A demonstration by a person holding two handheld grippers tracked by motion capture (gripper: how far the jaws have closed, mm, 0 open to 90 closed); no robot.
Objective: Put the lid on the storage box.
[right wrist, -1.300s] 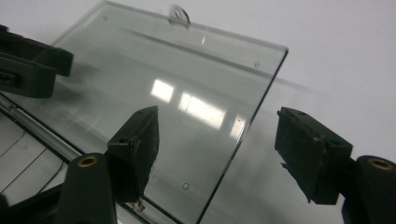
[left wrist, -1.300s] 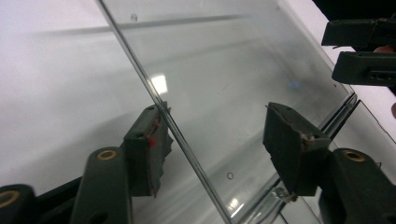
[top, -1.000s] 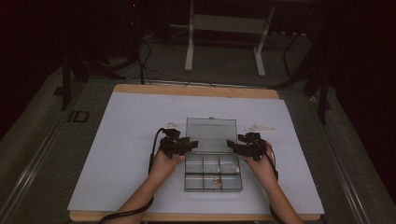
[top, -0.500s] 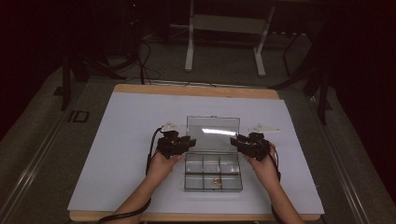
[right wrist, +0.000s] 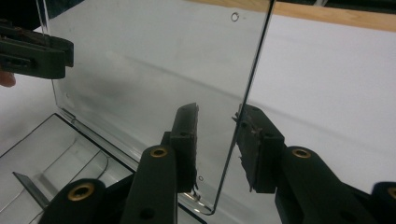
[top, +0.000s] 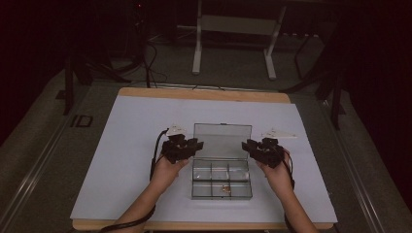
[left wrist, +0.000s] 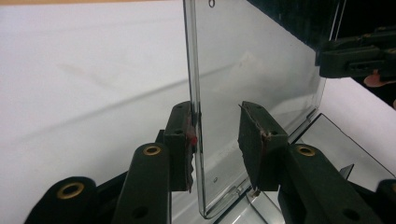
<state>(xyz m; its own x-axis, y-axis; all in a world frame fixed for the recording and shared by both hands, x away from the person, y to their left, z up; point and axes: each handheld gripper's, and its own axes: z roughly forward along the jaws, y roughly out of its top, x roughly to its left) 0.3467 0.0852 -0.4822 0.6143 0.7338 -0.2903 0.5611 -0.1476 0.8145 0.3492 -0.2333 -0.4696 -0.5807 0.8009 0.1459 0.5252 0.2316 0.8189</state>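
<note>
Standing upright on its hinge, the clear lid (top: 222, 141) of a transparent compartment box (top: 221, 178) rises from the far edge of the box, which sits near the middle of a white sheet (top: 121, 145) laid over a wooden table (top: 204, 93). In the high view the left gripper (top: 194, 145) is at the lid's left edge and the right gripper (top: 248, 145) at its right edge, each held by a hand (top: 165, 171) coming in from the near side of the table; the right hand (top: 278, 174) mirrors the left. In the left gripper view the lid's edge (left wrist: 194, 93) stands in the gap between the two black jaws, touching or nearly touching the left-hand pad (left wrist: 186, 140), while the other pad (left wrist: 252, 140) stands clearly apart from the plastic, so the jaws are parted with a moderate gap and are not clamped on the lid. The right gripper view shows much the same: the lid's edge (right wrist: 247, 93) runs down between the jaws, just beside the right-hand pad (right wrist: 252, 140), with open space to the other pad (right wrist: 186, 140), so these jaws are likewise parted around the lid without pinching it. The box tray is split into several compartments (one near-side cell holds something small and brownish (top: 225, 189), too small to identify). Each gripper view also catches the opposite gripper beyond the far edge of the lid.
</note>
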